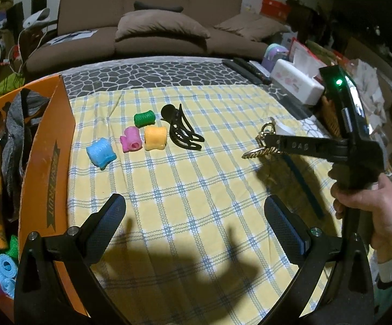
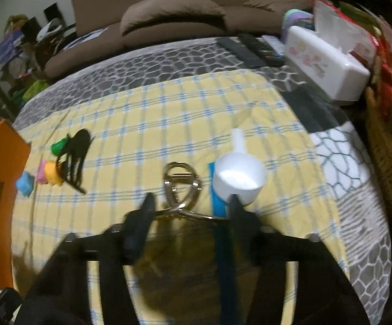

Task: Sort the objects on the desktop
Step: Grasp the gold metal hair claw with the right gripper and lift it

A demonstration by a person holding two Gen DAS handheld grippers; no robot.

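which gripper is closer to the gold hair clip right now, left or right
Right. The right gripper has its fingers on either side of the gold hair clip, gripping its near end. The left gripper hangs open over bare checked cloth, well short of the clip.

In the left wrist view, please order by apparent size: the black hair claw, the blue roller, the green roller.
1. black hair claw
2. blue roller
3. green roller
The blue roller lies nearer the camera, so its lead over green is unsure.

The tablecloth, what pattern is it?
Yellow tablecloth with blue and white checks, clearest in the left wrist view.
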